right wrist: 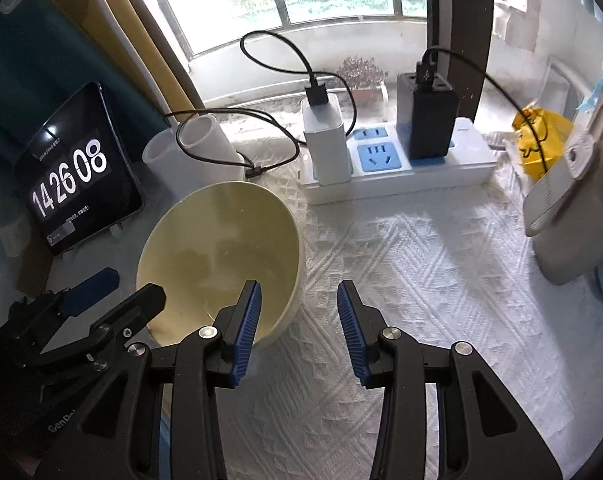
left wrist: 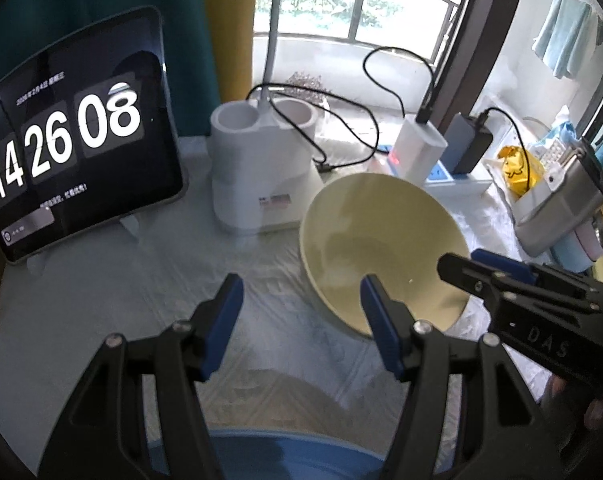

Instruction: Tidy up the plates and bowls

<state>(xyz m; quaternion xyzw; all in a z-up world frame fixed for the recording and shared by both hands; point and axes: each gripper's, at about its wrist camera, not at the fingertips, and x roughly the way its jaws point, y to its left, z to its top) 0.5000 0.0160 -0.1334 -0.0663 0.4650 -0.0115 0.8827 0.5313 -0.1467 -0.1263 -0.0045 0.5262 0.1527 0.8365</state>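
Left gripper (left wrist: pixel 301 320) agape, nothing held, right pad over yellow bowl (left wrist: pixel 381 252) rim. Right gripper (right wrist: pixel 297 328) parted, empty, left pad over bowl's near rim; contact unclear.

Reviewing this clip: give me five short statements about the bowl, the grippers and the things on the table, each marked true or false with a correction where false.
1. The yellow bowl is empty. True.
2. The left gripper is clamped on the bowl. False: its jaws stand open, with nothing between them.
3. The tablet shows a clock. True.
4. The right gripper carries a plate. False: its jaws hold nothing, over the white tablecloth.
5. The power strip has no plugs in it. False: a white charger and a black charger stand in it.
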